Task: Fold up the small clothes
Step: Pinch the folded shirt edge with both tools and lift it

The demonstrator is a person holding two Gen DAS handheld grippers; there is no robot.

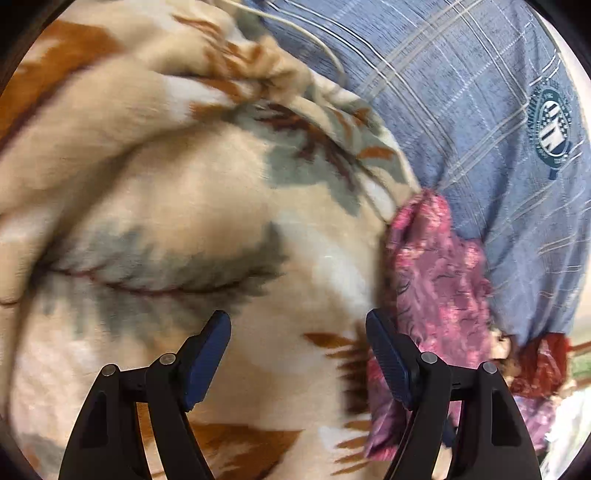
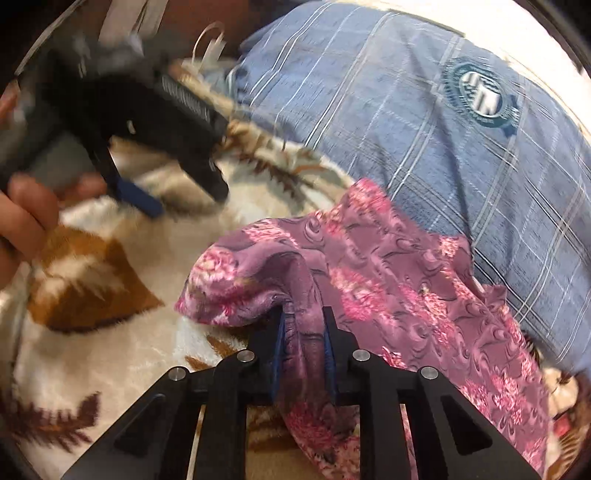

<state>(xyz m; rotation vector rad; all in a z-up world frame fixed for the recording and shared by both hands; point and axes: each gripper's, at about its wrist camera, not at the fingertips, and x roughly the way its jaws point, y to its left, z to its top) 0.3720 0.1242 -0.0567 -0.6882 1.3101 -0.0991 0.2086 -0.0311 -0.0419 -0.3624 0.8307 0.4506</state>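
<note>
Pinching a bunched ridge of the small pink-and-mauve floral garment [image 2: 388, 266], the right gripper [image 2: 303, 325] has its two black fingers with blue pads drawn in close, and the fabric rises between the pads and drapes away to the right and down past the fingers. That garment lies crumpled on a plush cream blanket printed with rust-brown and grey-green leaves [image 2: 122, 343], and its far edge touches a blue-grey checked shirt with a round dark-green crest [image 2: 369, 122], which is worn by the person and fills the upper right of both views. In the left wrist view the left gripper [image 1: 297, 325] hangs over the blanket with its jaws standing wide apart and nothing between them; its right-hand pad [image 1: 388, 362] sits just beside the edge of the floral garment (whether it actually touches the cloth I cannot tell, as the picture is smeared there). From the right wrist view that same left gripper appears blurred at the upper left, pointing down toward the blanket, with the person's hand [image 2: 26, 218] curled around its grip. A thin white cord [image 1: 295, 29] runs across the blanket and shirt near the top of the left view.
</note>
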